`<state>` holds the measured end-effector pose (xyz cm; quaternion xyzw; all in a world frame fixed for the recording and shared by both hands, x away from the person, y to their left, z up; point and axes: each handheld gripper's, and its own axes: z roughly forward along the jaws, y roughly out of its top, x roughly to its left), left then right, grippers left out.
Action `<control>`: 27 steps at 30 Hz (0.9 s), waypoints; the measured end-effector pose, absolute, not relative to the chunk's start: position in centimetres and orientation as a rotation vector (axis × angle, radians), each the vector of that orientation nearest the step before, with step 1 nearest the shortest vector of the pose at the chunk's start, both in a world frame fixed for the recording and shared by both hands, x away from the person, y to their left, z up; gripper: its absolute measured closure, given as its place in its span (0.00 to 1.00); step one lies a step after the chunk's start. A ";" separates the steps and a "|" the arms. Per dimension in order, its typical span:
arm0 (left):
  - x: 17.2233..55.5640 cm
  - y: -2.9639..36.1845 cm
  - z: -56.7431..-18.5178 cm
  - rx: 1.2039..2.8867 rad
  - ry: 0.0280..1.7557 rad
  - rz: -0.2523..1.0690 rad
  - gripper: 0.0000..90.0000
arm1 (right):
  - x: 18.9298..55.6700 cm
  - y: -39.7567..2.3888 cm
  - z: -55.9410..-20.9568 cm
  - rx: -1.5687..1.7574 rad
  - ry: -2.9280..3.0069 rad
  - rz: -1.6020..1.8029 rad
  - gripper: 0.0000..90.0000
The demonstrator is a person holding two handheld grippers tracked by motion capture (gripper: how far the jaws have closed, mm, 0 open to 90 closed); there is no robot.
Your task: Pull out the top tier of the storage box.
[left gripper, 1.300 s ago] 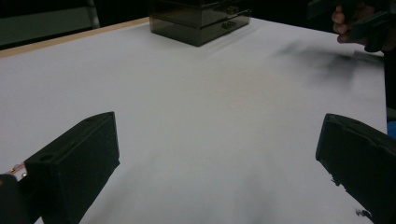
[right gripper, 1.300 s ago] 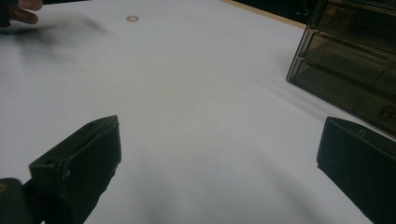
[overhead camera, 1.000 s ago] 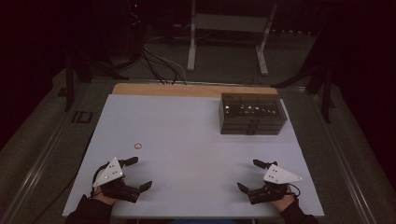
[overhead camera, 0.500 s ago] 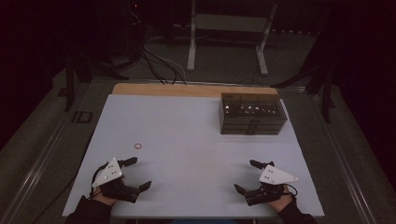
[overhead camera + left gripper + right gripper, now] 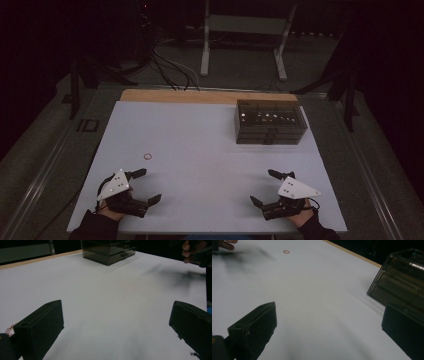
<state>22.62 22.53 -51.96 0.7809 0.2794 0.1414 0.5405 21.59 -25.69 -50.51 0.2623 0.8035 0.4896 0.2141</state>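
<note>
Two grippers rest at the near edge of the white table (image 5: 210, 145) in the high view, and neither holds anything. Your left gripper (image 5: 141, 186) has its jaws spread wide; your right gripper (image 5: 265, 187) likewise. The small reddish ring (image 5: 147, 156) lies flat just ahead of the left gripper, apart from it and slightly to its right. The dark smoked-plastic drawer box (image 5: 270, 121) stands at the far right, well apart from both tools. The ring is likely the piece to pick; approach it low with the left gripper, straddle it with both jaws, and close slowly so that it does not skid.

Left gripper view: both black jaws stand wide apart over bare table. A pale pinkish glint at the lower left edge may be the ring, but it is too cut off to confirm. The drawer box (image 5: 108, 251) sits far ahead.

Right gripper view: jaws wide apart, nothing between them. The ring (image 5: 286, 251) lies far off, near your left hand (image 5: 225, 243). The drawer box (image 5: 402, 280) stands near the right jaw.
</note>
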 end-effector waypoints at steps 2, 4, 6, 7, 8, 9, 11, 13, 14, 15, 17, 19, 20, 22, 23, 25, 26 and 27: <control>22.6 22.5 -51.9 1.855 0.662 0.336 0.01 | 21.6 -25.7 -50.2 0.718 2.220 1.354 0.00; 22.6 22.5 -51.9 1.855 0.659 0.339 0.01 | 21.6 -25.7 -49.9 0.707 2.210 1.349 0.00; 22.5 22.5 -51.9 1.853 0.659 0.340 0.01 | 21.7 -25.7 -49.6 0.695 2.201 1.345 0.00; 22.5 22.5 -51.9 1.853 0.661 0.340 0.01 | 21.8 -25.7 -49.4 0.692 2.197 1.341 0.00; 22.5 22.5 -51.9 1.854 0.662 0.340 0.01 | 21.8 -25.7 -49.2 0.687 2.192 1.338 0.00; 22.5 22.5 -51.9 1.856 0.661 0.340 0.01 | 21.9 -25.8 -49.1 0.681 2.189 1.334 0.00; 22.5 22.5 -51.9 1.857 0.659 0.340 0.01 | 22.0 -25.8 -48.8 0.675 2.179 1.340 0.00; 22.5 22.4 -51.9 1.861 0.656 0.343 0.01 | 22.2 -25.9 -48.5 0.666 2.177 1.335 0.00; 22.5 22.4 -51.9 1.861 0.656 0.343 0.01 | 22.3 -25.8 -48.4 0.662 2.176 1.330 0.00; 22.5 22.4 -51.9 1.861 0.656 0.342 0.01 | 22.4 -25.8 -48.3 0.654 2.174 1.323 0.00; 22.5 22.5 -51.9 1.859 0.656 0.342 0.01 | 22.6 -25.9 -48.1 0.648 2.171 1.316 0.00; 22.4 22.5 -51.9 1.857 0.656 0.341 0.01 | 22.8 -25.9 -47.9 0.647 2.166 1.320 0.00; 22.5 22.5 -51.9 1.858 0.657 0.341 0.01 | 22.9 -25.9 -47.8 0.639 2.165 1.312 0.00; 22.5 22.5 -51.9 1.862 0.659 0.342 0.01 | 23.1 -25.8 -47.7 0.628 2.168 1.299 0.00; 22.5 22.5 -51.9 1.860 0.659 0.342 0.01 | 23.2 -25.8 -47.6 0.619 2.166 1.296 0.00; 22.4 22.5 -51.9 1.862 0.657 0.342 0.01 | 23.4 -25.7 -47.5 0.610 2.152 1.285 0.00; 22.4 22.5 -51.9 1.863 0.656 0.343 0.01 | 23.5 -25.7 -47.4 0.608 2.144 1.293 0.00; 22.4 22.5 -51.9 1.863 0.656 0.344 0.01 | 23.7 -25.7 -47.3 0.604 2.138 1.291 0.00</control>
